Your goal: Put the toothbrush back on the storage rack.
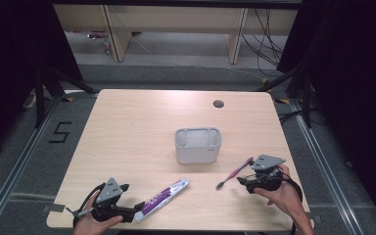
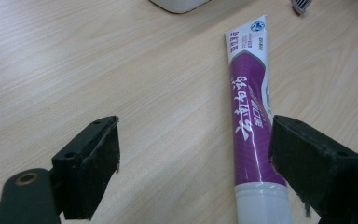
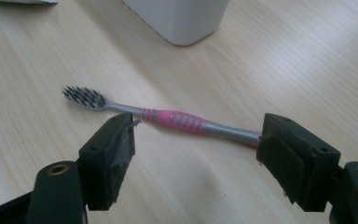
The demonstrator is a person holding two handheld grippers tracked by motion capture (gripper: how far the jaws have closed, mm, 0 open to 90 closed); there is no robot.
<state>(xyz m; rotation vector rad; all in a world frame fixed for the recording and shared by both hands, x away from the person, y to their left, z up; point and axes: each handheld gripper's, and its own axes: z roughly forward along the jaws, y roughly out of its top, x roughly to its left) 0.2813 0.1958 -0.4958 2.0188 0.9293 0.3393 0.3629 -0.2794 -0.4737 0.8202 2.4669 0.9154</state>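
A purple and white toothpaste tube (image 1: 164, 195) (image 2: 251, 116) lies flat near the table's front edge, cap end toward my left gripper (image 1: 134, 211) (image 2: 196, 156). That gripper is open, the tube's lower part running just inside its right-hand jaw. A pink and grey toothbrush (image 1: 234, 173) (image 3: 168, 116) lies right of the tube, bristles up. My right gripper (image 1: 245, 182) (image 3: 196, 149) is open just short of the toothbrush handle, which crosses the gap between the jaws. A white rectangular holder (image 1: 198, 145) (image 3: 179, 18) stands at the table's middle.
The wooden table (image 1: 142, 127) has a round cable hole (image 1: 218, 104) at the back right. Bare wood surrounds the holder. The person's hands (image 1: 284, 196) come in over the front edge. Beyond the table stand a stand leg (image 1: 41, 93) and cables (image 1: 269, 44).
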